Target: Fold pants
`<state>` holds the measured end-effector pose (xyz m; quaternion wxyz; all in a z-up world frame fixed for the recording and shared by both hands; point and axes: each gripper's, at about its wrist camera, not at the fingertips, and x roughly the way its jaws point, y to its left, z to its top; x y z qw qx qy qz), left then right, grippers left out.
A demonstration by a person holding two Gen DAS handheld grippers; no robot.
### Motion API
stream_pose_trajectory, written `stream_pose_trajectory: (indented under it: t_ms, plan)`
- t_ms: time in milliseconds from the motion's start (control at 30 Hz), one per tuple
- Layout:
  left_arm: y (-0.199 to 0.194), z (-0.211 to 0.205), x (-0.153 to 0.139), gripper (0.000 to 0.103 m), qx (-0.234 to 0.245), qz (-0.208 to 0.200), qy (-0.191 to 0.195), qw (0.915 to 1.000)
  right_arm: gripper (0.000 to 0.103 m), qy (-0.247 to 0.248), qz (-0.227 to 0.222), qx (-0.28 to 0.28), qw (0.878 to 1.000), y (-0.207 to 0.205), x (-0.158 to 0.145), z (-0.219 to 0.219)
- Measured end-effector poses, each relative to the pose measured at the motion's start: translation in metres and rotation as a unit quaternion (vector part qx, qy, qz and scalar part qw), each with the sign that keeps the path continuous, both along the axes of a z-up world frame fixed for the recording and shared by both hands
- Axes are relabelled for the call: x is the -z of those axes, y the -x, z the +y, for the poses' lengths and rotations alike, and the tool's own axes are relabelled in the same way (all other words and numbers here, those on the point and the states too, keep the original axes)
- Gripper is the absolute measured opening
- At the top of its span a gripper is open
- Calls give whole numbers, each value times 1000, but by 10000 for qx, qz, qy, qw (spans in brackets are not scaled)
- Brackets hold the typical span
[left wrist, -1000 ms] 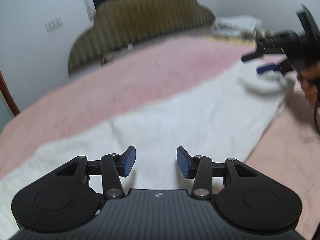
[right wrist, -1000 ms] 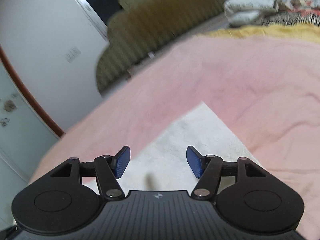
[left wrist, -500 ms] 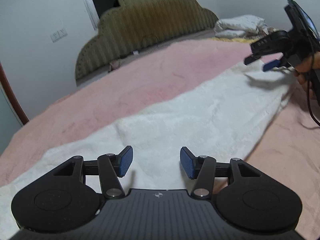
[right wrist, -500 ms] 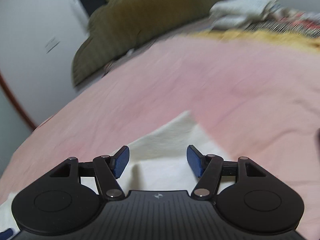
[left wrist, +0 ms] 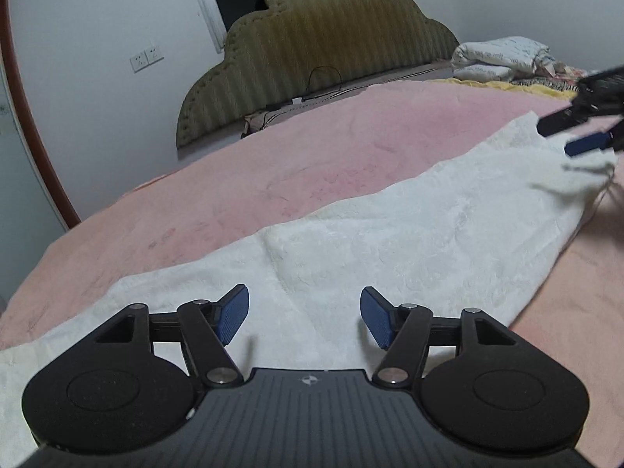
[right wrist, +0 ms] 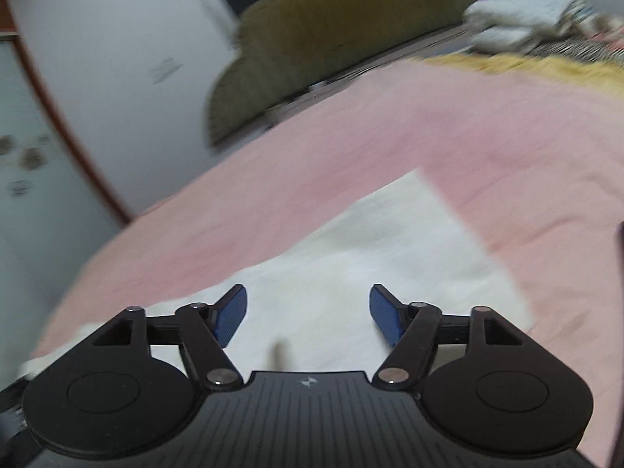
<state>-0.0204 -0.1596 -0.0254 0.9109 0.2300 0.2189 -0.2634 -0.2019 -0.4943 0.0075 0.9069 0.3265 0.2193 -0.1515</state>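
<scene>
White pants [left wrist: 409, 234] lie flat in a long band across the pink bed cover [left wrist: 312, 156]. My left gripper [left wrist: 304, 318] is open and empty, low over the near part of the pants. My right gripper [right wrist: 308, 316] is open and empty over the far end of the pants [right wrist: 370, 257]. In the left wrist view the right gripper [left wrist: 573, 132] shows at the far right, just above the pants' end, where the cloth is ruffled. The right wrist view is blurred.
An olive padded headboard [left wrist: 319, 39] stands against the white wall behind the bed. Folded bedding [left wrist: 503, 54] and a yellow blanket [right wrist: 526, 66] lie at the far right. A wooden door frame [left wrist: 31, 124] runs along the left.
The right gripper has moved right and lower along the pants' far end. My left gripper has opened a little wider and stayed over the near part.
</scene>
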Motion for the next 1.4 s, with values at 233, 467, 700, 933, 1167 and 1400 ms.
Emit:
stream_pose_trajectory:
  t_ms: [233,467,700,933,1167,1400]
  plan:
    - [0,0,14,72,-29,55,-200,9998,78,117,211,451,9987,32,7,15]
    - [5,2,20,77,-127,-162,-163,9997,78,-2162,-853,1058,9668,83,39,-20]
    - [-4,7,20,88,-291,24,-22,9996,77,-2084,-618,496,9748,61,44,-5]
    - [-5,6,21,94,-388,50,-37,9992,78,-494,-96,1533,9869,53,26,-3]
    - [-12,10,21,101,-537,221,70,9983,79,1710,96,1004,9801,18,-22,-2]
    - [-14,12,20,102,-554,285,121,9980,78,1494,1487,-700,9750,-119,18,-41]
